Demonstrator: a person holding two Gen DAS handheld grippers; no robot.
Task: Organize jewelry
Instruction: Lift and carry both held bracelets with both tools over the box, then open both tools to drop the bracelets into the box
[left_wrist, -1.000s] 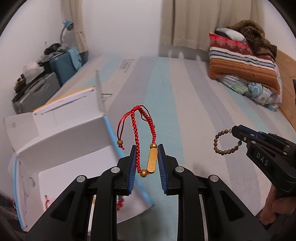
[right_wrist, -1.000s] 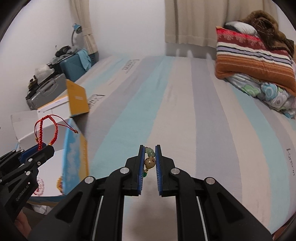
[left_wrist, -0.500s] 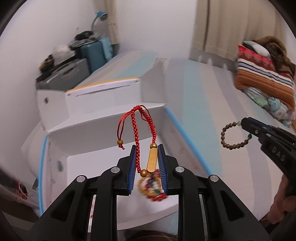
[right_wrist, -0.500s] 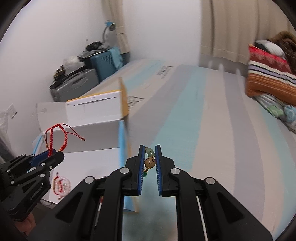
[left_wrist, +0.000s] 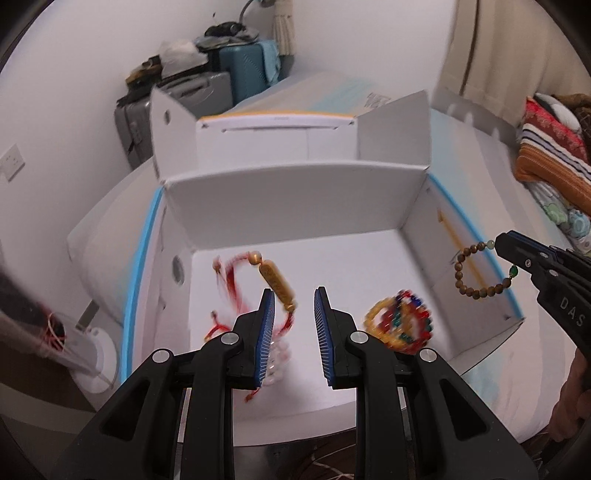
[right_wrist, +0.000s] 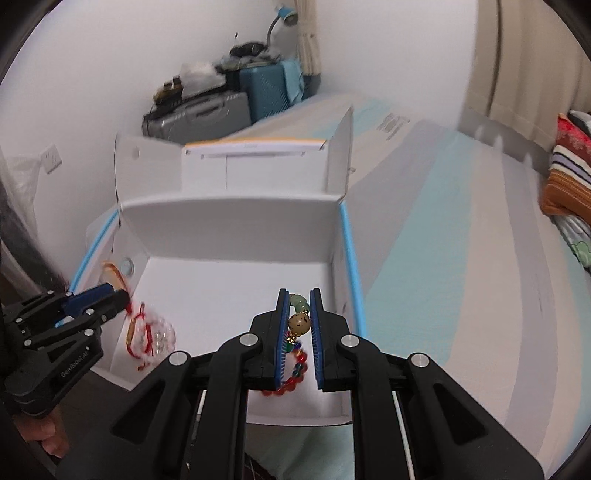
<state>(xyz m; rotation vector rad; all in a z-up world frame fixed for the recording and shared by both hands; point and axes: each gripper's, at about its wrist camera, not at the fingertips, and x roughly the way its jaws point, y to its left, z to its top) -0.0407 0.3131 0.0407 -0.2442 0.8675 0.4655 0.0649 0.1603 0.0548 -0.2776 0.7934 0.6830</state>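
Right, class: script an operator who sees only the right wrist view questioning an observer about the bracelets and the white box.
Operator: What hangs from my right gripper past the fingers?
Observer: A whole loop of brown wooden beads, seen against the right wall of the box.
Operator: What lies in the box under my fingers?
Observer: A multicoloured bracelet, yellow, red and blue beads, on the box floor.
Operator: And the left fingers?
Observer: A gap shows between them; the gold tube of the red bracelet leans at one fingertip.
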